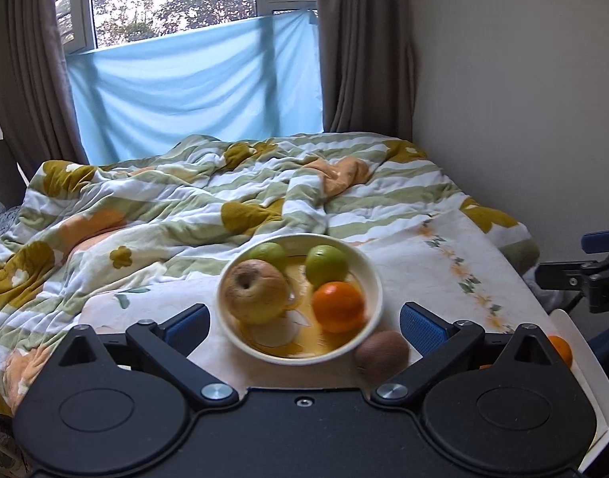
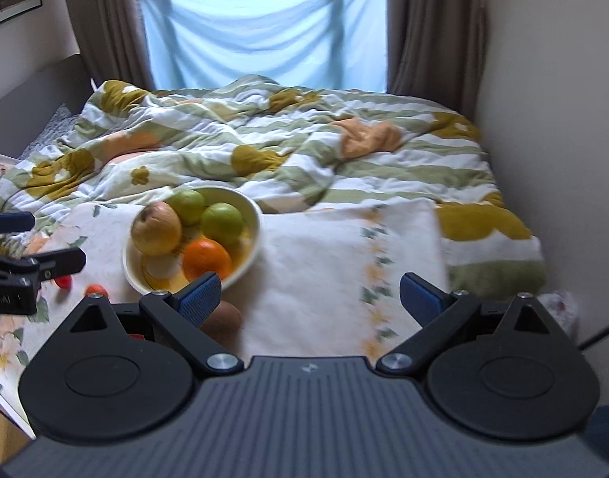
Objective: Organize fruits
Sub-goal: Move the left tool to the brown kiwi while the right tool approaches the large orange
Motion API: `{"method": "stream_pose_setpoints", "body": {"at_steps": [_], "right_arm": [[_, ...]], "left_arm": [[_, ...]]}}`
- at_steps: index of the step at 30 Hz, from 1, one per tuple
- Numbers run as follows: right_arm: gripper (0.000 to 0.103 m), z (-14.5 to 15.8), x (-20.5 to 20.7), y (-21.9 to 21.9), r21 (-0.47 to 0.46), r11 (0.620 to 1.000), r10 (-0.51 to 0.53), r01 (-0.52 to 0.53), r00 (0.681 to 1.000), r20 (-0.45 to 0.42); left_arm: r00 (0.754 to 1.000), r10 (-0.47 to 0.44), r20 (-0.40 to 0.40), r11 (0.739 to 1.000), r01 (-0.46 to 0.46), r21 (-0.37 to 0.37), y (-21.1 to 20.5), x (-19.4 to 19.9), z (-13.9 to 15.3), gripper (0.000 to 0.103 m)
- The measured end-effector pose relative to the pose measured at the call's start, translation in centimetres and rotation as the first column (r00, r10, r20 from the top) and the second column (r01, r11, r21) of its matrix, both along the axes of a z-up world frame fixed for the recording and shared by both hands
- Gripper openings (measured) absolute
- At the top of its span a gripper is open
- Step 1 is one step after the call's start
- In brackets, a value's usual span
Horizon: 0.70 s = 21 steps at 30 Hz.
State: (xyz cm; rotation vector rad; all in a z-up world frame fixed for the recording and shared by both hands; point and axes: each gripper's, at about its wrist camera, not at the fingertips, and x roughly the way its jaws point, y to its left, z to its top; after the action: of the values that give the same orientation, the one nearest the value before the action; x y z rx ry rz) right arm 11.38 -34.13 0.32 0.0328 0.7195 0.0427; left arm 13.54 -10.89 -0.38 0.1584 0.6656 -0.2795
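Observation:
A cream bowl (image 1: 370,271) (image 2: 256,215) sits on a flowered white cloth on the bed. It holds a yellowish apple (image 1: 256,292) (image 2: 157,228), two green fruits (image 1: 327,265) (image 2: 222,223) and an orange (image 1: 338,306) (image 2: 206,259). A brown kiwi (image 1: 382,352) (image 2: 222,320) lies on the cloth just outside the bowl's near rim. My left gripper (image 1: 304,324) is open, its fingers on either side of the bowl's near part and holding nothing. My right gripper (image 2: 310,294) is open and empty over the cloth, right of the bowl; its left finger is above the kiwi.
Two small red fruits (image 2: 63,282) (image 2: 96,289) lie left of the bowl. Another orange (image 1: 559,348) rests by a white tray (image 1: 583,382) at the right. A rumpled striped quilt (image 1: 208,195) covers the bed behind. The wall (image 2: 563,119) is close on the right.

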Motion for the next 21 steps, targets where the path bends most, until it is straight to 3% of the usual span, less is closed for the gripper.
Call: {"method": "stream_pose_setpoints", "body": {"at_steps": [8, 21], "right_arm": [[0.103, -1.5, -3.5, -4.0, -0.006, 0.999, -0.041, 0.041, 0.999, -0.013], [0.103, -8.2, -6.2, -5.3, -0.023, 0.998, -0.051, 0.05, 0.997, -0.061]], "left_arm": [[0.999, -0.016, -0.028, 1.0, 0.016, -0.003, -3.8, -0.9, -2.0, 0.103], [0.991, 0.05, -0.124, 0.999, -0.049, 0.01, -7.3, 0.9, -8.6, 0.101]]}}
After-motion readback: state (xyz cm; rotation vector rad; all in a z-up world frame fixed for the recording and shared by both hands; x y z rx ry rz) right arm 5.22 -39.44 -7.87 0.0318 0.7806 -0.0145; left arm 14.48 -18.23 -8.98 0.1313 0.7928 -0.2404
